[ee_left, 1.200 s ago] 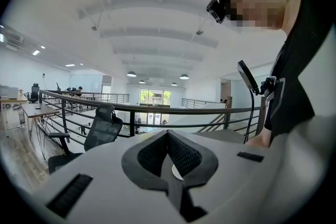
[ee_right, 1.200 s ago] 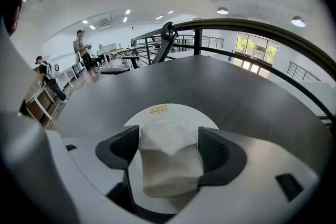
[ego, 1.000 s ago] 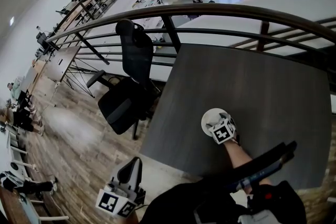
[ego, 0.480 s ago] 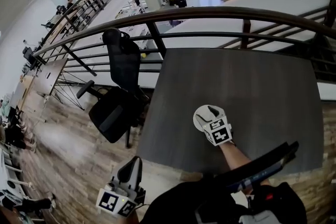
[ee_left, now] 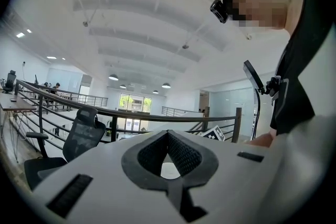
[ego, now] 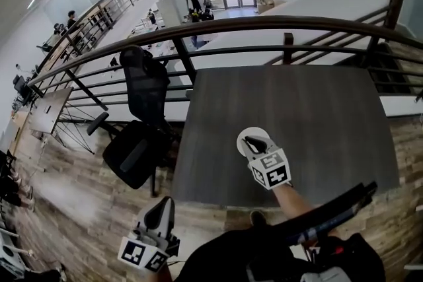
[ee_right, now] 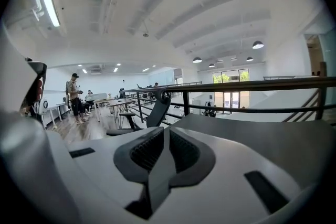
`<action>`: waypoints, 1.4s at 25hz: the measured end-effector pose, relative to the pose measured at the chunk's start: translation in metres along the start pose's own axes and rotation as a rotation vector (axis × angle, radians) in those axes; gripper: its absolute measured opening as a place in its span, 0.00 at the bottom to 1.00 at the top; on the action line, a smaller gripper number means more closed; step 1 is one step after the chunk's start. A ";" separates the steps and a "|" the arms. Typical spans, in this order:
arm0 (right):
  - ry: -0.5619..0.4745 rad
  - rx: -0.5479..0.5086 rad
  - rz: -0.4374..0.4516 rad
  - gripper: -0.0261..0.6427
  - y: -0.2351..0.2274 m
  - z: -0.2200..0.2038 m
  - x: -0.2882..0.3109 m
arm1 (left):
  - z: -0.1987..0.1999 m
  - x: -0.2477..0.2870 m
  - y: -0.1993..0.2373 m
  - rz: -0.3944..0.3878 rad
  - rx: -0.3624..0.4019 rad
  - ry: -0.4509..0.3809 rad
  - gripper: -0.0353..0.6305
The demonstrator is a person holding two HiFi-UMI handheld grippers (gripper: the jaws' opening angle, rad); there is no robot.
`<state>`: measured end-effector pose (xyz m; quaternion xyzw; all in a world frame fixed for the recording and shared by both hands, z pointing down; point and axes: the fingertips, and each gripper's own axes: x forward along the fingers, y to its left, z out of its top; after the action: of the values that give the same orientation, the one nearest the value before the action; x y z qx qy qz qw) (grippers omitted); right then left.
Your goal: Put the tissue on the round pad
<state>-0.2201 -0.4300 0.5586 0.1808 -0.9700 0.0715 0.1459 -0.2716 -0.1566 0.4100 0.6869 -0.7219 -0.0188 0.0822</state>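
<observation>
A white round pad (ego: 242, 142) lies on the dark grey table (ego: 310, 115), near its front edge. My right gripper (ego: 254, 141) hangs just above the pad, its marker cube (ego: 269, 169) toward me. Its jaws are closing and stand almost together, with nothing between them in the right gripper view (ee_right: 165, 132). No tissue shows apart from the white disc. My left gripper (ego: 164, 204) is off the table at the lower left, over the floor. In the left gripper view (ee_left: 168, 134) its jaws are together and empty.
A black office chair (ego: 142, 119) stands against the table's left side. A dark railing (ego: 264, 24) runs behind the table, with a drop to a lower floor beyond. Wooden floor (ego: 73, 188) lies to the left. A person (ee_right: 74, 94) stands far off.
The right gripper's jaws, spread wide over the pad a second ago, have come together. The head view has shifted a little; the left gripper has stayed where it was.
</observation>
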 end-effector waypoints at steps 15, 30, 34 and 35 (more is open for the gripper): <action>-0.094 0.037 -0.072 0.04 0.106 0.019 -0.081 | -0.025 -0.066 0.008 -0.211 -0.010 -0.033 0.06; -0.120 0.065 -0.171 0.04 0.183 0.017 -0.166 | -0.042 -0.105 -0.008 -0.401 -0.048 -0.038 0.06; -0.141 0.072 -0.179 0.04 0.186 0.027 -0.179 | -0.035 -0.105 -0.014 -0.405 -0.038 -0.047 0.06; -0.147 0.071 -0.177 0.04 0.185 0.029 -0.182 | -0.033 -0.104 -0.017 -0.404 -0.036 -0.052 0.06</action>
<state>-0.1336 -0.2049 0.4587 0.2757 -0.9551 0.0795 0.0739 -0.2460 -0.0516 0.4301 0.8153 -0.5709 -0.0656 0.0705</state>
